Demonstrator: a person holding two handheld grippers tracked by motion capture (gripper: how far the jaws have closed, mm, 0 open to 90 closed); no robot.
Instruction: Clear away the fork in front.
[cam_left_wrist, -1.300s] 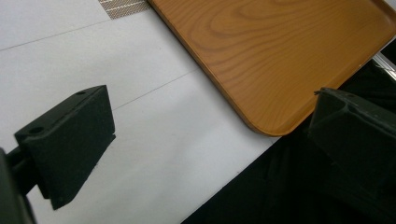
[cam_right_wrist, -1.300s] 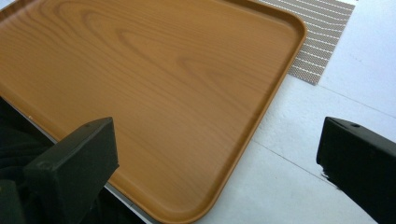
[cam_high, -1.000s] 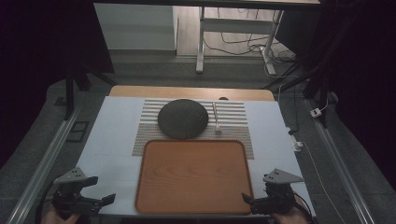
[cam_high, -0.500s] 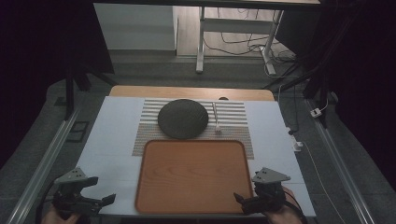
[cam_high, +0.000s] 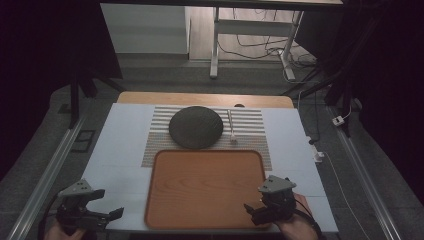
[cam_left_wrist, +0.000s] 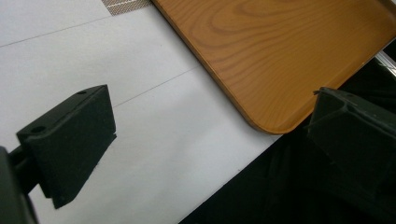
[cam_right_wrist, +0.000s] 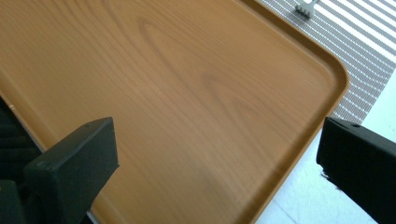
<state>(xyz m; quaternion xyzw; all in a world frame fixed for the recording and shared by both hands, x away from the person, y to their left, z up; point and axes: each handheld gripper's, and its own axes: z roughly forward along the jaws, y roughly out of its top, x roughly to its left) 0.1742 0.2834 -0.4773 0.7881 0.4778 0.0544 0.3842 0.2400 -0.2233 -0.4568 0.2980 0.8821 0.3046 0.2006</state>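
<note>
A brown wooden tray (cam_high: 205, 187) lies near the table's front edge with nothing on it. Behind it a dark round plate (cam_high: 195, 127) and a pale fork (cam_high: 232, 127) rest on a striped placemat (cam_high: 250, 122). My left gripper (cam_high: 109, 203) hovers open over the white cover, left of the tray's front corner, jaws pointing toward it. In the left gripper view the gripper (cam_left_wrist: 210, 135) is wide open, with the tray's corner (cam_left_wrist: 280, 56) ahead. My right gripper (cam_high: 251, 214) is open over the tray's front right part. The right gripper view has the gripper (cam_right_wrist: 215, 158) spread above the tray (cam_right_wrist: 187, 84).
A white cover (cam_high: 125, 145) spreads over the table, with a wooden strip (cam_high: 205, 98) at its far edge. Metal rails (cam_high: 50, 170) run along both sides. A white cable (cam_high: 345, 185) lies on the floor at the right. Fork tines (cam_right_wrist: 306, 8) and placemat (cam_right_wrist: 369, 56) lie beyond the tray.
My right gripper has moved left, from beside the tray to above its front right corner. The left gripper has stayed put.
</note>
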